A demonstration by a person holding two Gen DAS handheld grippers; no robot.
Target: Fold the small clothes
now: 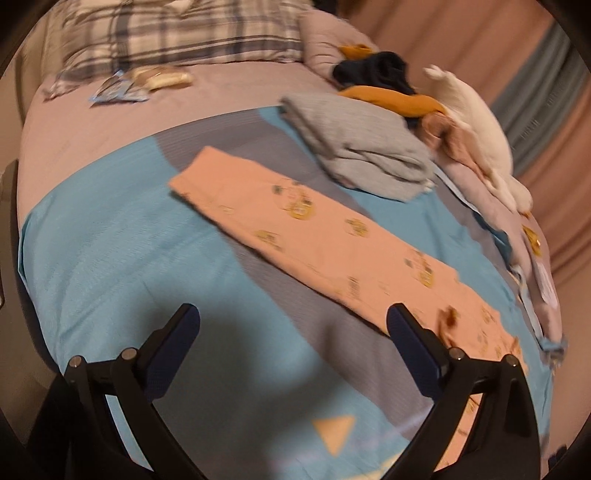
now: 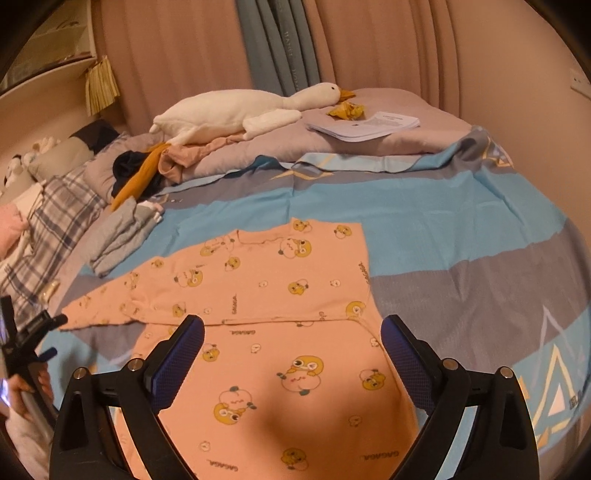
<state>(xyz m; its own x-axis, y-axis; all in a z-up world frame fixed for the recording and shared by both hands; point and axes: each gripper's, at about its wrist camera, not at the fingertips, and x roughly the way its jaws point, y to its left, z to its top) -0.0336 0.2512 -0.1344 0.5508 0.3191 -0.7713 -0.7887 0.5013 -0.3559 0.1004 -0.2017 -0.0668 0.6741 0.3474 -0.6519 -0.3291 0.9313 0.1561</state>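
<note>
A peach baby garment (image 2: 280,295) with a yellow cartoon print lies flat on the blue and grey bedsheet (image 2: 461,236). Its right side is folded inward, and one long sleeve (image 2: 103,302) stretches out to the left. My right gripper (image 2: 293,325) hovers open just above the garment's middle, nothing between its fingers. In the left wrist view the garment (image 1: 314,236) runs diagonally as a long strip. My left gripper (image 1: 291,317) is open over the bare sheet, its right finger (image 1: 410,332) at the strip's near edge. The left gripper (image 2: 55,336) also shows at the sleeve's end.
A folded grey pile (image 2: 122,240) sits left of the garment, with dark and mustard clothes (image 2: 140,173) behind it. A white plush goose (image 2: 240,110) and papers (image 2: 365,125) lie on the rumpled duvet at the back. A plaid pillow (image 1: 177,33) is at the bed's head.
</note>
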